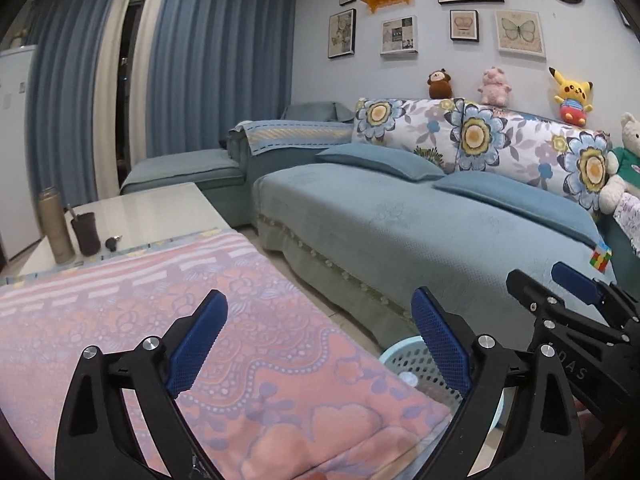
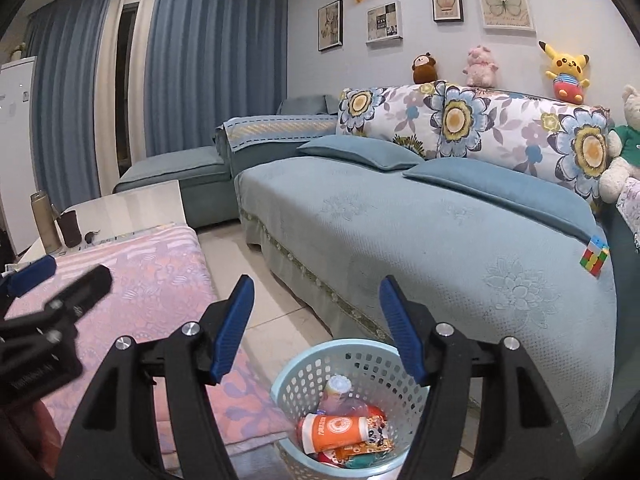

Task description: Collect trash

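A light blue perforated trash basket (image 2: 362, 354) stands on the floor between the sofa and the table. Inside it lie an orange cup (image 2: 334, 432), a white-capped bottle (image 2: 338, 386) and colourful wrappers (image 2: 368, 446). My right gripper (image 2: 316, 326) hangs above the basket, open, with nothing between its blue pads. My left gripper (image 1: 320, 338) is open wide over the pink cloth's edge, also holding nothing. In the left wrist view the basket (image 1: 404, 364) peeks out behind the right finger. Each gripper shows at the edge of the other's view.
A pink patterned cloth (image 1: 168, 320) covers the low table, with a gold flask (image 1: 54, 226), a dark cup (image 1: 86, 232) and keys (image 1: 112, 243) at its far end. A blue sofa (image 2: 400, 232) bears cushions, plush toys and a colour cube (image 2: 594, 258).
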A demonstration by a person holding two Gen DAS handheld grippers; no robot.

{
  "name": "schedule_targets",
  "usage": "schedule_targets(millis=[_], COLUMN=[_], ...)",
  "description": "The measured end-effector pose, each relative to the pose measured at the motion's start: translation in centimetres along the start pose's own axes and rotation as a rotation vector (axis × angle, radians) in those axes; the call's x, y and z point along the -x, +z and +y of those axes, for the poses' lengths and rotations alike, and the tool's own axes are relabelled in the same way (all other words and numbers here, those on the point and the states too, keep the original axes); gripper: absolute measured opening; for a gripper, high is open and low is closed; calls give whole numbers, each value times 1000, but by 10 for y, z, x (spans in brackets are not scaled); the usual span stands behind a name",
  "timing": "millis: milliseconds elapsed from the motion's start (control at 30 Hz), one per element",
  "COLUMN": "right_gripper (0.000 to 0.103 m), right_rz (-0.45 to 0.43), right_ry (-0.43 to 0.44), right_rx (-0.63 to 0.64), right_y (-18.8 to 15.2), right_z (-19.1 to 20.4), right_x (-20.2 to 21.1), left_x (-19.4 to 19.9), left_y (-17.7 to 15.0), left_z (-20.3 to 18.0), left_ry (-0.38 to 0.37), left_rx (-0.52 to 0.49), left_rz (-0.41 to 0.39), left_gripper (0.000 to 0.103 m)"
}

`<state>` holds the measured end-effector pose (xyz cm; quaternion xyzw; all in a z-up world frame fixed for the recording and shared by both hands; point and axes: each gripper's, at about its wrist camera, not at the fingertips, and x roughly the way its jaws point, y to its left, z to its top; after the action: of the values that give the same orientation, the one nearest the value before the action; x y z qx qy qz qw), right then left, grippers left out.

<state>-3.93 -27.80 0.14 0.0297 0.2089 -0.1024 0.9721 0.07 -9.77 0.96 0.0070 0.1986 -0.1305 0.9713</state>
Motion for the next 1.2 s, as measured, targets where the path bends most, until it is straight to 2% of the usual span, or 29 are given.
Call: schedule_targets(millis=[800, 1200], right_gripper=[62, 63], right_rz=[12, -22], right_ry=[7, 28], right_rx=[5, 19], right_y=[-7, -7], right_z=[4, 7], right_x=[-2, 5], left_x=[-4, -5], left_y=[-6, -6], left_z=[6, 8], left_ry=[23, 27], left_rx=[9, 12], left_rz=[4, 3], left_gripper=[95, 95])
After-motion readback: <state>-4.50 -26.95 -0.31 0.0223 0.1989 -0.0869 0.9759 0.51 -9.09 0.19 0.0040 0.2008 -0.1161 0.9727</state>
